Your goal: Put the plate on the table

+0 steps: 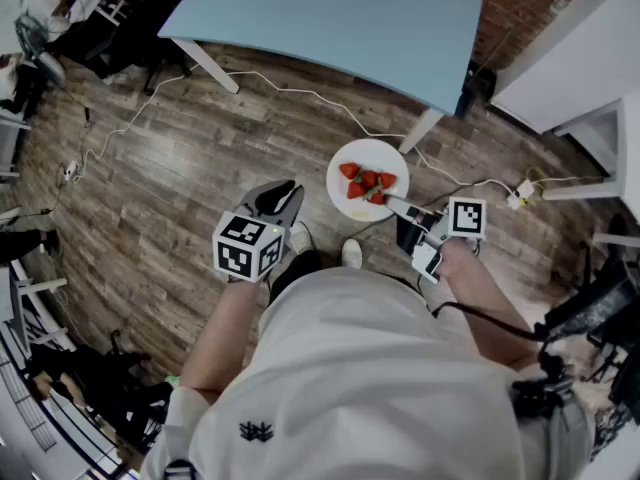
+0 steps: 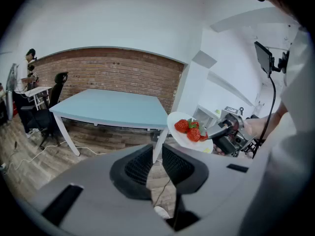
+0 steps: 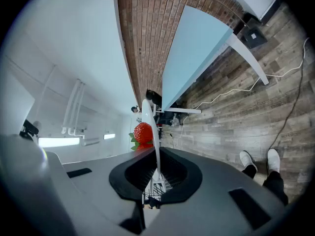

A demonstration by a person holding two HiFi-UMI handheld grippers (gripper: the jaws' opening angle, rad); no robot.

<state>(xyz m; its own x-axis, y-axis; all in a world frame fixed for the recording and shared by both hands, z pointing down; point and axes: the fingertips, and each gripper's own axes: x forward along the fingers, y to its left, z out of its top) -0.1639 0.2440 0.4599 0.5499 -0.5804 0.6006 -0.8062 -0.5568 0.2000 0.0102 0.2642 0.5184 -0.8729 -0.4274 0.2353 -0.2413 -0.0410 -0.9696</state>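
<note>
Left tongs (image 1: pixel 281 194): smooth grey shell, black ribbed pads (image 2: pixel 136 166), narrow gap between them with nothing in it, floor (image 1: pixel 190 158) shows through. Cube (image 1: pixel 247 247) with black-and-white square markers on its back, held low at the person's left side

Right tongs (image 1: pixel 393 206): pressed together on the plate (image 1: pixel 365 154), pinching its near rim. In the right gripper view the thin white edge runs straight up between the ribbed faces, gripped from both sides

Plate is round, shallow, glossy white, up in the air over the floor, carried by the right tongs alone. A handful of red strawberries (image 1: pixel 369 182) with green tops, bunched from the middle toward the gripped side

Below: grey-brown wood planks, visible grain, the person's white shoes (image 1: pixel 351 254), a thin white cable (image 1: pixel 300 92) snaking across the boards

Beyond the plate: worktop (image 1: pixel 350 18), a pale blue matte slab with straight edges on white splayed legs. In the head view the plate's far rim sits short of the near edge, beside one leg. Red brick wall (image 2: pixel 113 75) behind it, rough courses, white plaster above
</note>
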